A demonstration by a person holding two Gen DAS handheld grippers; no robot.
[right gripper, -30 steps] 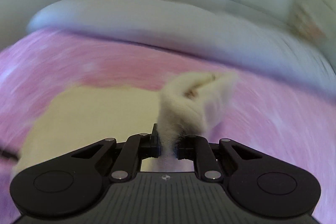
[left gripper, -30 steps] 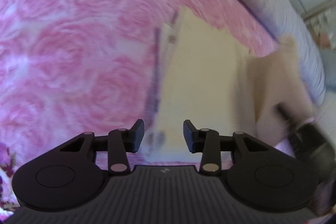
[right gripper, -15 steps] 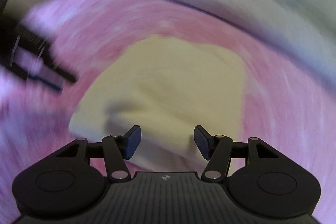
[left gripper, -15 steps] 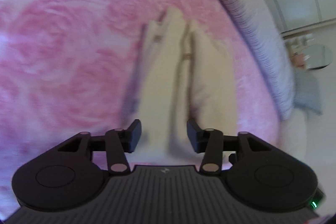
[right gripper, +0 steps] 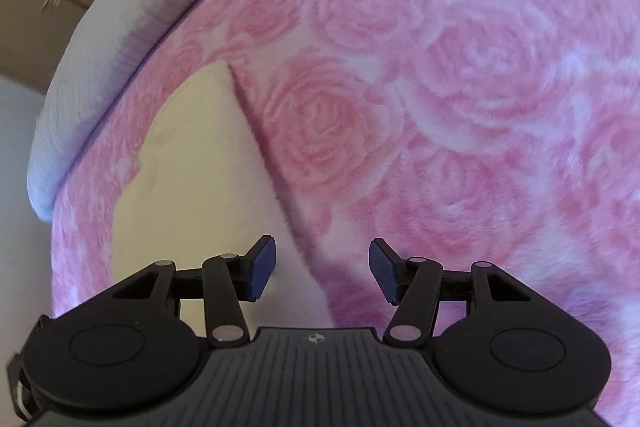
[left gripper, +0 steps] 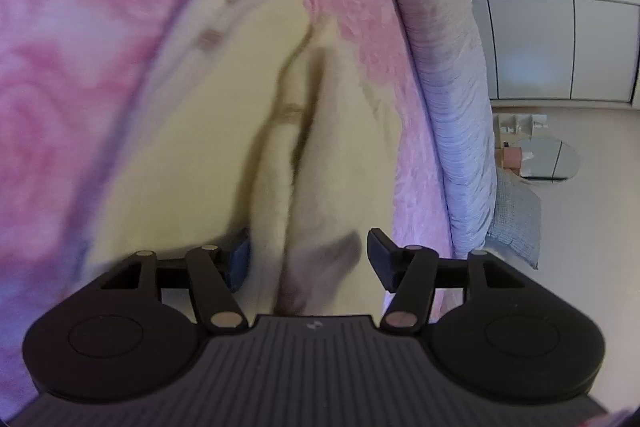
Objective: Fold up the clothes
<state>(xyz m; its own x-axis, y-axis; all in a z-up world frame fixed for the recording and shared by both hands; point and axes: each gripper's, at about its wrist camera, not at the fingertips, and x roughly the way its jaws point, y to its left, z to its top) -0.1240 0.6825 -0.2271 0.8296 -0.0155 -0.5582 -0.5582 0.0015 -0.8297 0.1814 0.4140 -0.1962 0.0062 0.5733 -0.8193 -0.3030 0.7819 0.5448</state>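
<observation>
A cream fuzzy garment lies on a pink rose-patterned blanket. In the left wrist view its two sides are folded inward and meet along a raised middle seam. My left gripper is open, with the near end of the garment bunched between its jaws. In the right wrist view the garment lies flat at the left, with its straight edge running toward me. My right gripper is open and empty, straddling that edge just above the fabric.
A grey ribbed bed edge runs along the right of the left wrist view, and along the upper left of the right wrist view. Beyond it are white wardrobe panels, a floor mirror and a wooden cabinet.
My right gripper let go of the garment's fold, opened, and swung to the garment's right edge. My left gripper moved in close until the garment's near end sits between its open jaws.
</observation>
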